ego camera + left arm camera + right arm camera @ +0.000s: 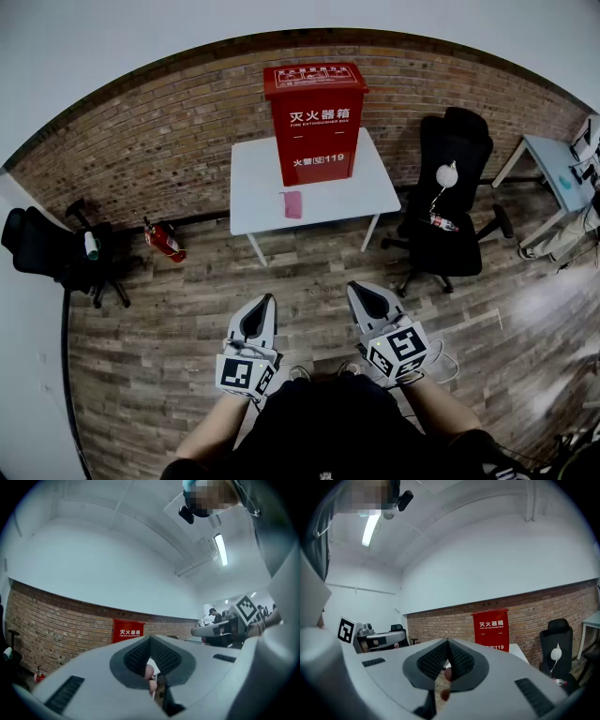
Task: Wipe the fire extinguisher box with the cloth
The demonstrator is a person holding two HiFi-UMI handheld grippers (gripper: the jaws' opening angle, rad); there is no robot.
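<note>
On white table point(253, 187): red fire extinguisher box point(315, 122) upright, pink cloth point(292, 204) flat just before it; well short of table, left gripper point(264, 302) and right gripper point(359, 289), both closed, empty.

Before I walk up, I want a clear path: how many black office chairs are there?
2. One chair stands just right of the white table; the other chair sits at far left by the brick wall. More may be hidden off-frame.

An office: black swivel chairs point(452, 178), a white surface point(258, 187) and a desk point(548, 169) stand on wood-plank flooring point(187, 319) before a brick wall point(159, 141).
</note>
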